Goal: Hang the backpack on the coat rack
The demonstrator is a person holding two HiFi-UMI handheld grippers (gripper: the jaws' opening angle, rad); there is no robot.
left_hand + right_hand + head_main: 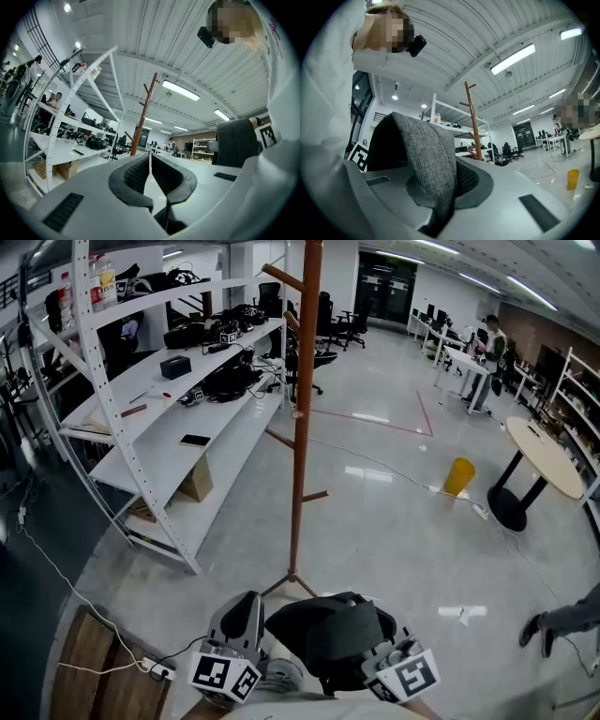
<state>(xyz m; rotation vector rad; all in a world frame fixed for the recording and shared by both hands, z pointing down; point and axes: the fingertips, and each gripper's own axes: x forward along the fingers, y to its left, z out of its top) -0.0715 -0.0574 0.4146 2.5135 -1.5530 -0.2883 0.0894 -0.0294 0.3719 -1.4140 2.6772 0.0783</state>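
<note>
The brown wooden coat rack stands on the glossy floor straight ahead, with its pegs sticking out near the top. The dark grey backpack hangs low in front of me, between the two grippers. My right gripper is shut on a fold of the backpack's grey fabric, which drapes over the jaws of that gripper. My left gripper is beside the backpack, pointing upward. In the left gripper view the gripper has its pads together with nothing between them, and the backpack shows to the right. The rack lies beyond.
A white shelving unit with electronics and a cardboard box runs along the left. A yellow bin and a round table stand at the right, and a person's foot is at the right edge. A power strip and a wooden board lie at the lower left.
</note>
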